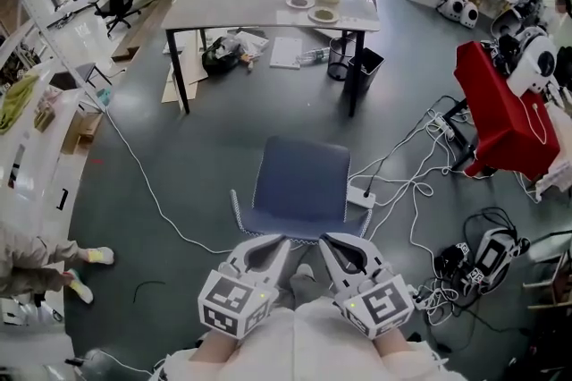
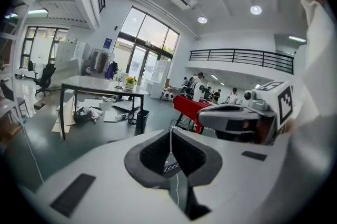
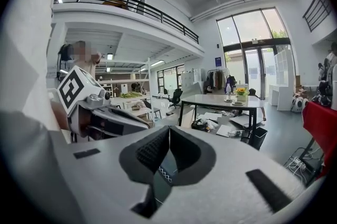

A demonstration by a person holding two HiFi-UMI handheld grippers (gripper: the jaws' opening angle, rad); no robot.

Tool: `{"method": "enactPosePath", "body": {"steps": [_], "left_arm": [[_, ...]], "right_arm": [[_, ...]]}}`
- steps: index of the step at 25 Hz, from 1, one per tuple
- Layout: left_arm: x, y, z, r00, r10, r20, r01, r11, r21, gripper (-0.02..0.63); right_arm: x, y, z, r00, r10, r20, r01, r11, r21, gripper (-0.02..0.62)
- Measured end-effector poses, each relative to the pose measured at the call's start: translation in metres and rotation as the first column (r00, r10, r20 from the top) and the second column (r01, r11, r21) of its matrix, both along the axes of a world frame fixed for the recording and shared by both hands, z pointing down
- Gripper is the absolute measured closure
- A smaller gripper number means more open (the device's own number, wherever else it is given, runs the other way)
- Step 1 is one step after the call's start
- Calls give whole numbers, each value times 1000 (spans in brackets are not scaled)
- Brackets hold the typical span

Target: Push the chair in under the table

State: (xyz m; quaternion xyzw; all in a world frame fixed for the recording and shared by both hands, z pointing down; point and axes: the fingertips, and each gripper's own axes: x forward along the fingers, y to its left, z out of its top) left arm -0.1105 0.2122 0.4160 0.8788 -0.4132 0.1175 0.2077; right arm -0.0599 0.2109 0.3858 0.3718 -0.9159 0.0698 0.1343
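Note:
A blue chair (image 1: 300,182) stands on the grey floor in the middle of the head view, its backrest edge nearest to me. The grey table (image 1: 268,5) is well beyond it, with open floor between them. My left gripper (image 1: 273,241) and right gripper (image 1: 332,241) sit side by side at the chair's back edge, both shut with nothing between the tips. Whether they touch the backrest I cannot tell. In the left gripper view the closed jaws (image 2: 170,131) point toward the table (image 2: 100,83). The right gripper view shows the same (image 3: 169,129), with the table (image 3: 221,99) ahead.
Under the table lie a dark bag (image 1: 219,55), papers (image 1: 286,51) and a black bin (image 1: 365,66). White cables (image 1: 420,182) trail right of the chair, near a red-covered stand (image 1: 500,115). A person's feet (image 1: 89,256) are at the left by white shelves.

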Motion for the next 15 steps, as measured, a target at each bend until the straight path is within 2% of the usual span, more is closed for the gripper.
{"method": "enactPosePath", "body": {"steps": [3, 7, 15], "left_arm": [[3, -4, 1, 999, -14, 29, 13, 1000, 7, 584], [9, -7, 9, 999, -27, 46, 28, 999, -21, 584], [18, -1, 25, 994, -6, 111, 10, 999, -34, 584]], "right_arm": [[9, -3, 0, 1000, -13, -3, 13, 1000, -3, 592], [22, -1, 4, 1000, -24, -19, 24, 1000, -16, 592], [32, -3, 15, 1000, -5, -16, 4, 1000, -30, 592]]}}
